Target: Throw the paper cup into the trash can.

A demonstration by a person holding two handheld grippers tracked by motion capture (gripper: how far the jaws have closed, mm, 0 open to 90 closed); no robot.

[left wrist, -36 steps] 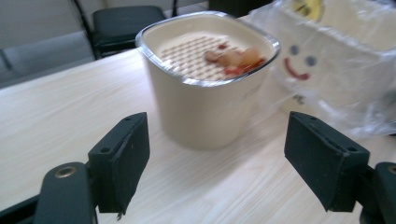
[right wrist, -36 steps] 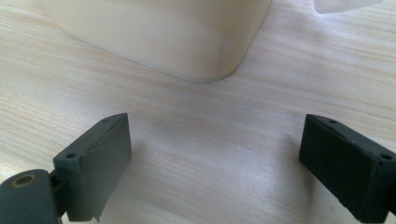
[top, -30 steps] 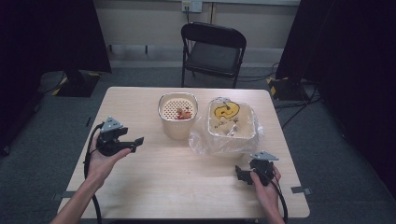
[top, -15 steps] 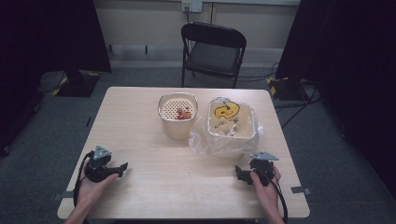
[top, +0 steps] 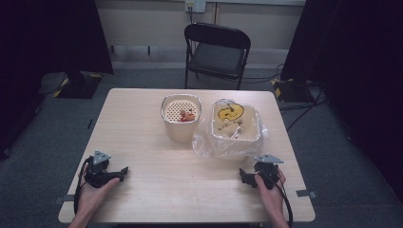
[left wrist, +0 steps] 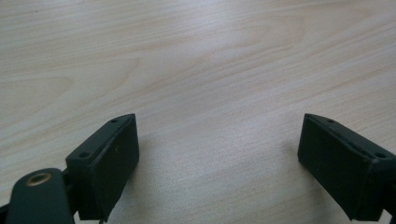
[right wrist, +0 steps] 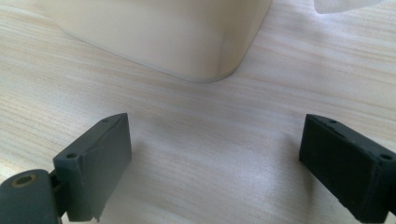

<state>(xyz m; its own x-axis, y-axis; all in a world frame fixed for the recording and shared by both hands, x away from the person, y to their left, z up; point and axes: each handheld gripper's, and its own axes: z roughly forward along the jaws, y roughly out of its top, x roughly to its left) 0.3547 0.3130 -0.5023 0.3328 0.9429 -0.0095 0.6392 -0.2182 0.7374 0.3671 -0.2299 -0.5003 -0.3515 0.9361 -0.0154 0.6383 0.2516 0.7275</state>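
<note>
Where the pale wooden table (top: pixel 157 142) stands on grey carpet (top: pixel 57 123), we see a black folding chair (top: pixel 216 50) behind it. Our left gripper (left wrist: pixel 219 158) and right gripper (right wrist: pixel 215 158) rest low over bare wood, jaws spread wide, grasping nothing.

We hold the left gripper (top: pixel 122 172) and right gripper (top: pixel 243 176) low at the tabletop's (top: pixel 190 180) near corners, jaws wide apart.

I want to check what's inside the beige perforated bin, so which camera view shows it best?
The high view: it looks down into the beige bin, showing its perforated floor and a small red-orange item inside. The right gripper view catches just a blurred lower corner of its outer wall. The left gripper view faces bare table.
</note>
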